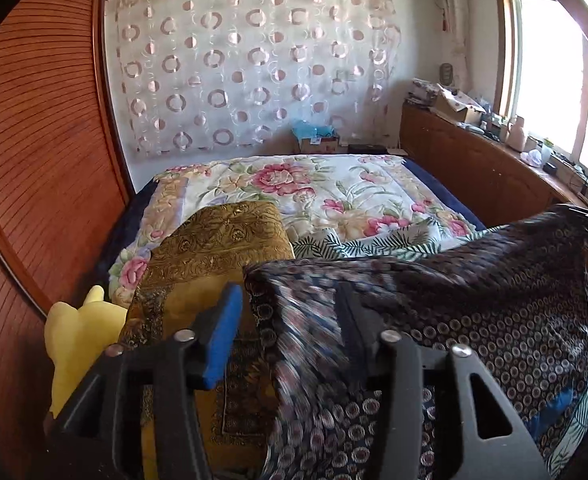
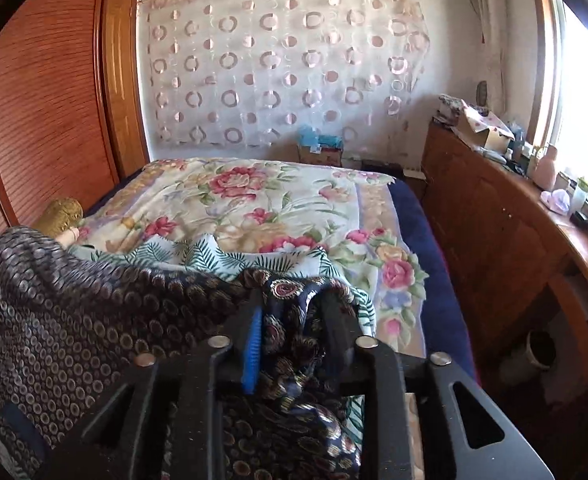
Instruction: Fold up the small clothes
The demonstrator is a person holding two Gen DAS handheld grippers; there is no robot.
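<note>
I have both grippers low over the near end of the bed (image 2: 410,216), its floral quilt (image 1: 334,192) reaching to the far edge under the wall curtain (image 1: 245,64).

My left gripper (image 1: 289,316) stands released: the blue pad on one finger (image 1: 223,340) is clear of the cloth, with a wide gap across to the other finger. The dark patterned garment (image 1: 474,300) hangs blurred between them, draped over the far finger, and I see no pad pressing on it.

My right gripper (image 2: 294,328) has its jaws partly apart, with a bunched fold of the same garment (image 2: 93,320) lying between them. Whether the pads still press on the fabric I cannot tell, since the cloth covers the inner faces.

The garment spreads across the near edge of the bed between the two grippers, on top of a pale leaf-print cloth (image 2: 197,256). Toward the near left corner lies a gold brocade cushion (image 1: 217,248), and just beside it, against the wooden wardrobe (image 1: 33,160), sits a yellow plush toy (image 1: 77,332). A wooden cabinet (image 2: 494,232) runs along the bed's right edge below the window.
</note>
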